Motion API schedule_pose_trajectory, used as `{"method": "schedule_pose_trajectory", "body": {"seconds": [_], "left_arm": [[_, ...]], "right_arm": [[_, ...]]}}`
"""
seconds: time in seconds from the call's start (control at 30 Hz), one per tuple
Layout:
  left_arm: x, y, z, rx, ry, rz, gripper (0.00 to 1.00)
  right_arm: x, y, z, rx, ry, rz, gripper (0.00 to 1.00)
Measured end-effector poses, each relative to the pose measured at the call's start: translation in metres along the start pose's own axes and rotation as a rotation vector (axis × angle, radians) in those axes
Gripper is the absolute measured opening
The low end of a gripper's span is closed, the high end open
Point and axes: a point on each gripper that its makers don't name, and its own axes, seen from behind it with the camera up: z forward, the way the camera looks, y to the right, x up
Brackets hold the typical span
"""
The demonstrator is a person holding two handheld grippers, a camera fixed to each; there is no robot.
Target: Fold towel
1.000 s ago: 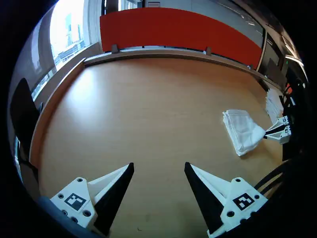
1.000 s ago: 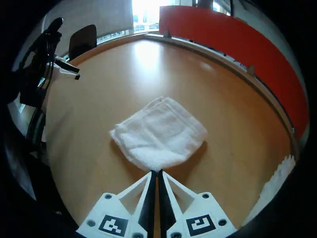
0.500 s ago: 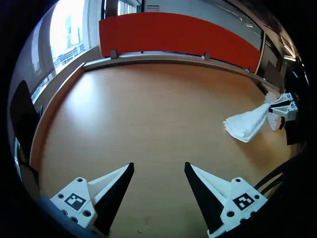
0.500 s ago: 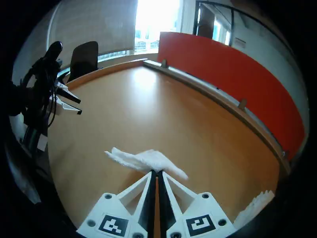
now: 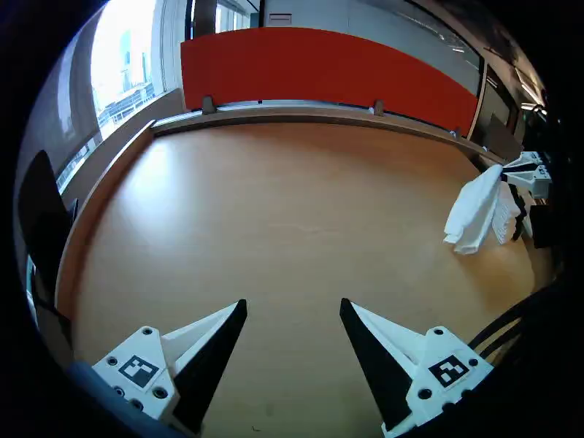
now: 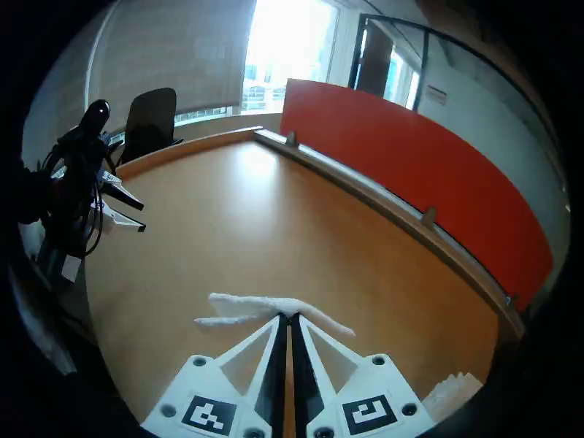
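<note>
while our left gripper (image 5: 292,303) sits at the bottom of the left gripper view with its fingers spread wide and nothing between them, the wooden table (image 5: 277,204) stretches up to the red partition (image 5: 328,66) along the top. at the right edge the white towel (image 5: 474,212) hangs in a loose drape from our right gripper (image 5: 527,166); we cannot tell whether its lower end touches the wood. in the right gripper view, bottom centre, those fingers are pressed together on a thin edge of cloth. we judge the risk lies in that small pinch: a quick swing could pull it free, or the hanging layers could fall open. at lower right a pile of white cloth (image 6: 452,387) could tangle with a dropped towel.
</note>
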Motion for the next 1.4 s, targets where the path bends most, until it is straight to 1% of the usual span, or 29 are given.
{"method": "schedule_pose_trajectory", "body": {"seconds": [0.2, 0.47, 0.6, 1.1, 1.4], "left_arm": [[0.002, 0.003, 0.0, -0.003, 0.002, 0.009, 0.95], [0.006, 0.005, 0.002, -0.005, 0.006, 0.012, 0.95], [0.007, 0.005, 0.003, -0.005, 0.006, 0.014, 0.95], [0.014, 0.002, 0.005, 0.001, 0.006, 0.02, 0.95], [0.014, 0.001, 0.005, 0.005, 0.004, 0.024, 0.95]], "right_arm": [[0.006, 0.02, -0.012, -0.02, 0.008, 0.018, 0.04], [0.01, 0.055, -0.028, -0.059, 0.004, 0.015, 0.04], [0.012, 0.073, -0.037, -0.081, 0.004, 0.024, 0.03], [0.011, 0.149, -0.069, -0.176, 0.005, 0.082, 0.03], [0.005, 0.199, -0.09, -0.241, -0.024, 0.083, 0.03]]}}
